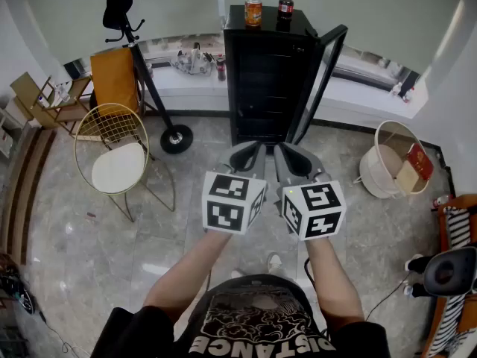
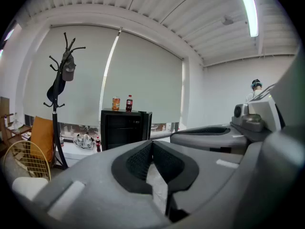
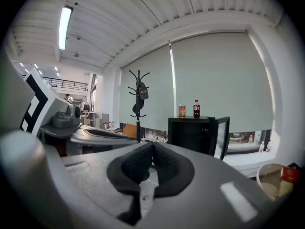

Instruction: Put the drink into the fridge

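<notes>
Head view, looking steeply down.
- Left tool (image 1: 247,154), centre of frame, just left of the right tool (image 1: 292,155). Both are held side by side over the floor (image 1: 67,222) and aimed toward the top of the frame.
- Left tool: pads meet at the tips, nothing between them.
- Right tool: jaws together, empty.
- Fridge (image 1: 262,80): black, top centre. Its door (image 1: 322,77) stands open, swung to the right. It is well apart from both tools.
- Drinks: a can (image 1: 253,12) and a bottle (image 1: 285,4) stand upright on top of the fridge, near each other, with the can on the left. Neither is inside the fridge.
- A small second bottle (image 1: 220,67) stands on the ledge (image 1: 179,80) just left of the fridge.
- Chair (image 1: 112,151) at left, coat rack (image 1: 141,58) at upper left, basket (image 1: 391,159) at right.
</notes>
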Motion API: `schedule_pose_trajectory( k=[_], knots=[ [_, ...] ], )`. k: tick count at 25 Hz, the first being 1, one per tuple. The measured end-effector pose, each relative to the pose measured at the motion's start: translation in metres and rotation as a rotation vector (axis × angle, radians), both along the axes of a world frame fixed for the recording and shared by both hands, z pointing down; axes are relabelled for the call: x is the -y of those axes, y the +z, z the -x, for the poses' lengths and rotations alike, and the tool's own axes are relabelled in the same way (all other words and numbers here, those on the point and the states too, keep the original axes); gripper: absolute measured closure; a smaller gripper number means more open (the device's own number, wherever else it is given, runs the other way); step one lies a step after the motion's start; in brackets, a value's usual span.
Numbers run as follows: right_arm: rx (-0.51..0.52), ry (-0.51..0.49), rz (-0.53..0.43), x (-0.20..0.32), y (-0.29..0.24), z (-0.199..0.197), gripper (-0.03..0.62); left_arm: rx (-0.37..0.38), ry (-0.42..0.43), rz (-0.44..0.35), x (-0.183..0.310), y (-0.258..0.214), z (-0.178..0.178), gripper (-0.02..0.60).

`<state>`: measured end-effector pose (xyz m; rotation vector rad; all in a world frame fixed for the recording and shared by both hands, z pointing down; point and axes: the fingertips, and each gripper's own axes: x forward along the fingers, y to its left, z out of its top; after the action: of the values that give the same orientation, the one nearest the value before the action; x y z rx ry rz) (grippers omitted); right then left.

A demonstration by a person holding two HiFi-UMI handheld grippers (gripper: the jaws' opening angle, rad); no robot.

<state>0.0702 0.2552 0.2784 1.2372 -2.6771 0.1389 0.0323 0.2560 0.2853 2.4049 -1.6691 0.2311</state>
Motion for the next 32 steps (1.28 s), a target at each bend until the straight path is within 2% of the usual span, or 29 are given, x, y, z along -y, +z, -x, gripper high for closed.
schedule_pose_trajectory(
  k=[9, 18, 25, 32],
  knots=[
    [0.014, 0.007, 0.000, -0.010, -0.001, 0.012, 0.591, -0.007, 0.021, -0.002, -0.006, 0.003, 0.008, 0.577],
    [0.013, 0.001, 0.007, 0.004, 0.001, 0.016, 0.592, -0.027, 0.000, -0.008, 0.006, 0.000, 0.018, 0.577],
    [0.033, -0.020, 0.028, 0.039, 0.013, 0.018, 0.591, -0.008, -0.019, 0.011, 0.038, 0.011, 0.018, 0.577],
    [0.040, -0.048, 0.031, 0.103, 0.011, 0.015, 0.591, -0.005, -0.046, 0.014, 0.102, 0.008, 0.017, 0.577]
  ],
)
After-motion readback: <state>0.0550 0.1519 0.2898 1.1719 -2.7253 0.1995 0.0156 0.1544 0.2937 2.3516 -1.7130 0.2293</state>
